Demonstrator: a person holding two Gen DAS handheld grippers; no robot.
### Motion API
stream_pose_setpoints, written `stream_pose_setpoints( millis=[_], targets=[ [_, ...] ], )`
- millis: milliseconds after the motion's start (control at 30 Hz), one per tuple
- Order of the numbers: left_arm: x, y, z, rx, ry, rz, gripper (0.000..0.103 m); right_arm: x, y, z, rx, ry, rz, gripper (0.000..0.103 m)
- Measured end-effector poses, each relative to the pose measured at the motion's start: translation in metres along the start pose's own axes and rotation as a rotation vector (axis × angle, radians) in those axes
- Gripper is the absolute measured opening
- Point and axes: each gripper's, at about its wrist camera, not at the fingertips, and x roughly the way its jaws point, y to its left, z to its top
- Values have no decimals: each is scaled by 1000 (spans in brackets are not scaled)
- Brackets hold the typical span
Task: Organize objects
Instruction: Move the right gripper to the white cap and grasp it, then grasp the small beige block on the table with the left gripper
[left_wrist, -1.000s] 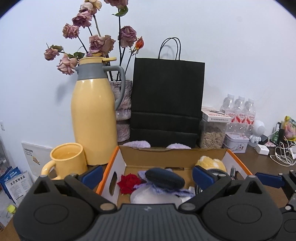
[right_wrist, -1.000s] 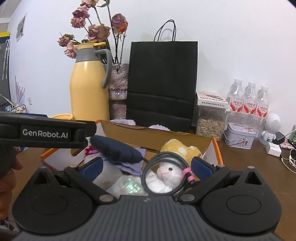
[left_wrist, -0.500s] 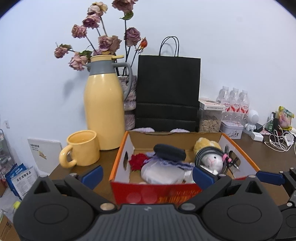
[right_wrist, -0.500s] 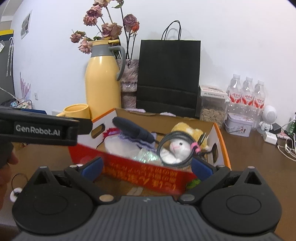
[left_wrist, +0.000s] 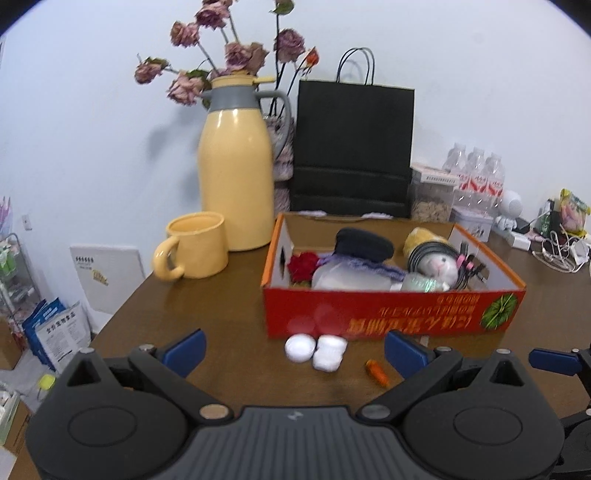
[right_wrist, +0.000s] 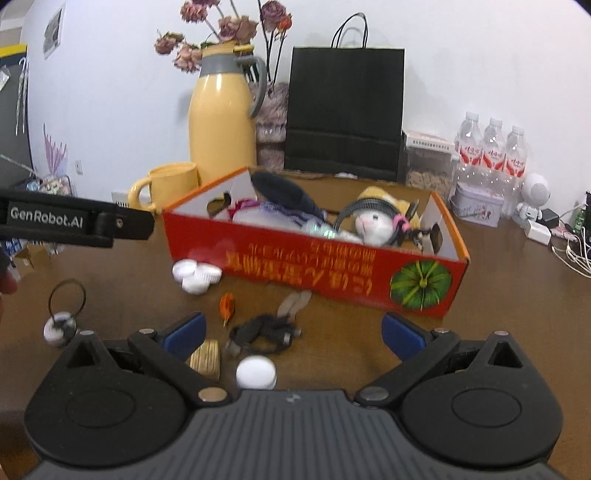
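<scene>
A red cardboard box (left_wrist: 391, 314) (right_wrist: 317, 264) on the brown table holds a dark pouch (left_wrist: 364, 242), a red flower (left_wrist: 303, 264), a white plush toy (right_wrist: 373, 225) ringed by a coiled black cable, and other items. Loose on the table in front of it lie white caps (right_wrist: 195, 275) (left_wrist: 314, 349), a small orange piece (right_wrist: 226, 304) (left_wrist: 376, 371), a black cord bundle (right_wrist: 262, 332), a white ball (right_wrist: 256, 373), a wooden block (right_wrist: 205, 358) and a ring with a white ball (right_wrist: 61, 325). My left gripper (left_wrist: 293, 350) and right gripper (right_wrist: 291, 332) are open and empty, held back from the box.
A yellow mug (left_wrist: 192, 251) and yellow thermos (left_wrist: 234, 173) stand left of the box. A black paper bag (left_wrist: 352, 147), dried flowers, a seed jar, water bottles (right_wrist: 491, 147), a tin and cables (left_wrist: 557, 249) line the back and right. The left gripper's body (right_wrist: 74, 221) crosses the right wrist view.
Both grippers have pulled back and up from the box. The box's red front and the loose items on the table before it have come into view.
</scene>
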Motion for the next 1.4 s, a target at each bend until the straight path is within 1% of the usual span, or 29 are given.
stream_pose_setpoints(
  millis=[333,367,433,467,500,567,633,667,700,767,867,1067,1167,1267,1333,1367,1400],
  targets=[
    [0,6,-26,25,52,-24,103,6,6,-25,-7,74,15,103],
    [0,5,-26,24,54,-25,103,9,6,-25,-6,80,14,102],
    [1,4,-26,25,53,-33,103,16,7,-26,-7,93,12,97],
    [1,2,-27,27,52,-39,103,20,6,-27,-7,99,14,90],
    [1,1,-27,29,51,-43,103,23,6,-27,-4,108,18,80],
    [2,-1,-27,33,49,-51,103,27,5,-27,8,111,38,67],
    [3,-5,-28,35,53,-59,103,27,5,-27,6,100,70,57],
    [5,-6,-29,36,55,-64,103,25,6,-28,-2,93,90,44],
    [6,-8,-30,37,59,-69,103,24,7,-28,-7,88,115,27],
    [8,-12,-33,41,69,-78,102,21,7,-30,-8,83,140,27],
    [11,-20,-37,54,80,-93,102,18,1,-29,24,70,133,27],
    [21,-40,-46,79,110,-115,102,9,-22,-32,61,35,77,27],
    [29,-51,-51,80,127,-113,98,4,-35,-34,83,22,51,27],
    [36,-61,-54,80,138,-111,91,0,-43,-36,100,6,31,27],
    [40,-65,-56,82,138,-106,76,-2,-46,-37,109,-3,29,27],
    [41,-67,-57,81,138,-110,71,-2,-47,-37,112,-7,28,27],
    [43,-67,-57,76,140,-125,53,-2,-48,-37,112,-10,29,27]
  ],
)
